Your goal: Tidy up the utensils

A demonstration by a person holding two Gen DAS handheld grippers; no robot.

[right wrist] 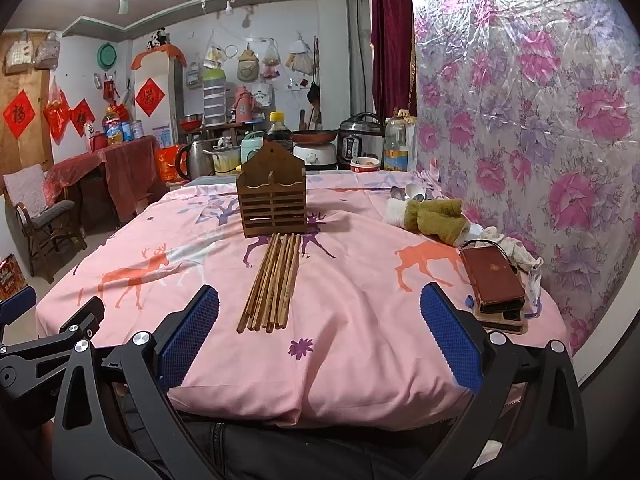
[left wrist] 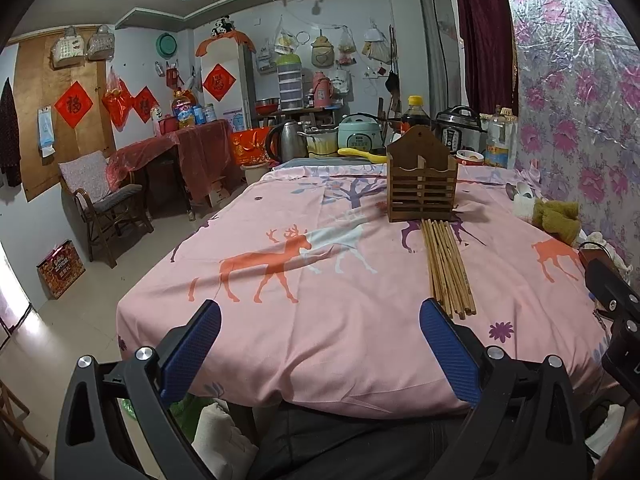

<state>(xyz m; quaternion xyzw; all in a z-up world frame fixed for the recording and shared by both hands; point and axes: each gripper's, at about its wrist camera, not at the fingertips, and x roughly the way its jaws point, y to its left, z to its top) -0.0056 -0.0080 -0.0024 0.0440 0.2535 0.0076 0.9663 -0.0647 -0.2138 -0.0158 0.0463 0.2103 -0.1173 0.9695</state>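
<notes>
Chopsticks, one bundle; one holder

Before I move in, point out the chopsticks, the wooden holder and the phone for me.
chopsticks [right wrist: 269, 282]: right wrist view, middle of the bundle.
wooden holder [right wrist: 272, 204]: right wrist view, slatted front face.
phone [right wrist: 491, 274]: right wrist view, top of its brown case.

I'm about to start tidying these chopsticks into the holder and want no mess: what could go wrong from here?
1. The chopsticks lie in a loose bundle, so a grasp may take only a few and scatter the rest.
2. The holder stands free on soft cloth; a push could tip it.
3. The phone lies near the right gripper, easy to knock.
</notes>
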